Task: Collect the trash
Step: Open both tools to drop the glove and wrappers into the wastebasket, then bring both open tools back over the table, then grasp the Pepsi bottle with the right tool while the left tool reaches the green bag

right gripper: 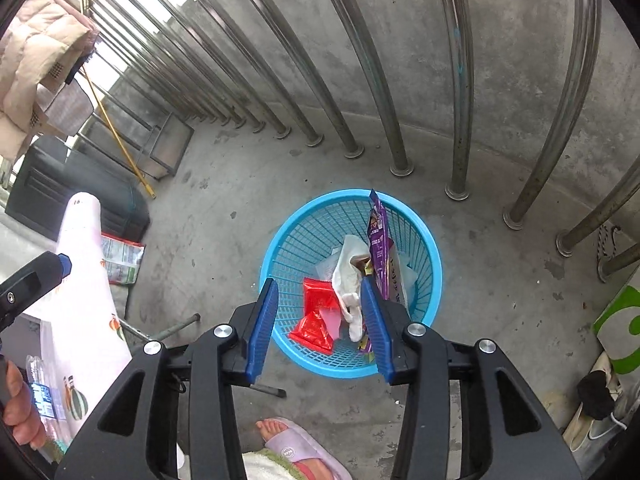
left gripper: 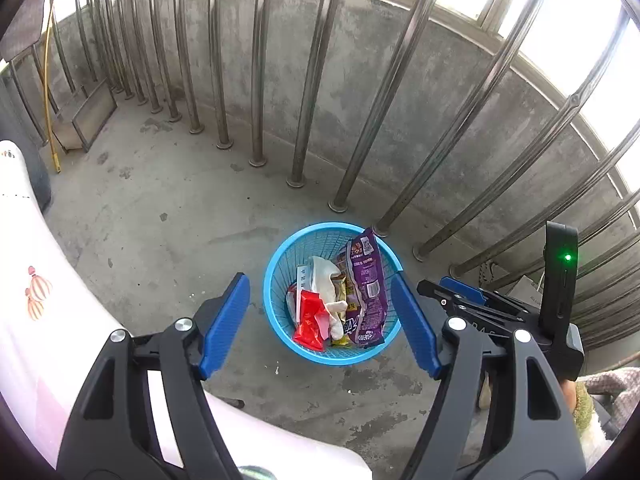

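In the left wrist view, the left gripper (left gripper: 320, 316) hangs wide open and empty directly above the blue basket (left gripper: 280, 252), which stands on the floor near the railing and holds wrappers. In the right wrist view, the right gripper (right gripper: 318, 326), half open and empty, hangs over the basket's near rim (right gripper: 320, 364); a loose packet (right gripper: 122, 260) lies far left on the floor, nearer the left hand.

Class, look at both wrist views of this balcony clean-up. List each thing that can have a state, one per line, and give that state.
Left gripper: open, empty.
Right gripper: open, empty.
Blue basket: upright on the floor, holding trash.
Purple snack bag: in the basket, leaning on its wall, sticking above the rim.
Red wrapper: crumpled, inside the basket.
White bag: crumpled, inside the basket.
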Tool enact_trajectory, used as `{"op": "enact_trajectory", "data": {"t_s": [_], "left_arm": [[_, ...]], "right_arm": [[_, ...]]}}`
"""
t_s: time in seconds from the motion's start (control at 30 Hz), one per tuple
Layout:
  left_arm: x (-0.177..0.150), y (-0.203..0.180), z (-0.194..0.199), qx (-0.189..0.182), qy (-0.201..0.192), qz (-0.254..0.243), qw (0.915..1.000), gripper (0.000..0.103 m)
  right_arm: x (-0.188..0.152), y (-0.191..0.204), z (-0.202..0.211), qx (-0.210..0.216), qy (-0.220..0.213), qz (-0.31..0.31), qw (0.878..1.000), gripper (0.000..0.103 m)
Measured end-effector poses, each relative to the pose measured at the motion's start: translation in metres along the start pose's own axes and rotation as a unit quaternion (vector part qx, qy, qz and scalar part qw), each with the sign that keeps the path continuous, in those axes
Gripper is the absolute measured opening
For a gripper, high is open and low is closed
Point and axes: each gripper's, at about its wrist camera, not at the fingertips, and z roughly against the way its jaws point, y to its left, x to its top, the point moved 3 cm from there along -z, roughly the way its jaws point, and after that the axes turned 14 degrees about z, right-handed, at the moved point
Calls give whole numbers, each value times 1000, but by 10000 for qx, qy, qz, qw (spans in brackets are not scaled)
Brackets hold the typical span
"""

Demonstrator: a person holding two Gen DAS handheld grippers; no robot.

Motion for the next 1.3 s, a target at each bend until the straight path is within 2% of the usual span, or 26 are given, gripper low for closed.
{"op": "enact_trajectory", "data": {"t_s": [0.13, 0.27, 0.33, 0.47, 0.6, 0.73, 0.83, 0.97, 1.1, 1.23, 1.3], "left_arm": [[-15, 14, 52, 56, -401, -40, 9992, 74], [-37, 43, 112, 219, -872, 109, 9959, 81], [-53, 66, 143, 375, -1122, 308, 9925, 83], [-95, 123, 203, 713, -1528, 916, 9814, 83], [-150, 186, 259, 1169, -1762, 1590, 9644, 83], [-218, 242, 305, 1829, -1981, 2222, 9370, 83], [-265, 276, 331, 2076, -2057, 2772, 9153, 83], [-309, 301, 342, 1958, -2180, 3354, 8954, 83], [-327, 315, 348, 1792, -2395, 3616, 8831, 83], [-331, 328, 354, 1684, -2617, 3661, 8770, 78], [-330, 337, 357, 1587, -2733, 3721, 8728, 75]], "right_arm": [[2, 23, 22, 160, -61, 176, 9997, 47], [4, 65, 46, 433, -172, 541, 9974, 57], [4, 92, 57, 648, -236, 792, 9945, 62], [-4, 155, 69, 1253, -167, 1308, 9833, 62], [-25, 230, 70, 1946, 200, 1935, 9614, 62], [-60, 307, 69, 2572, 636, 2637, 9275, 62], [-88, 359, 70, 2921, 941, 3041, 9019, 62], [-110, 421, 66, 3235, 1271, 3428, 8728, 62], [-117, 484, 63, 3675, 1503, 3497, 8486, 62], [-123, 544, 47, 3874, 1798, 3432, 8366, 62], [-131, 568, 35, 3828, 2064, 3285, 8384, 62]]}}
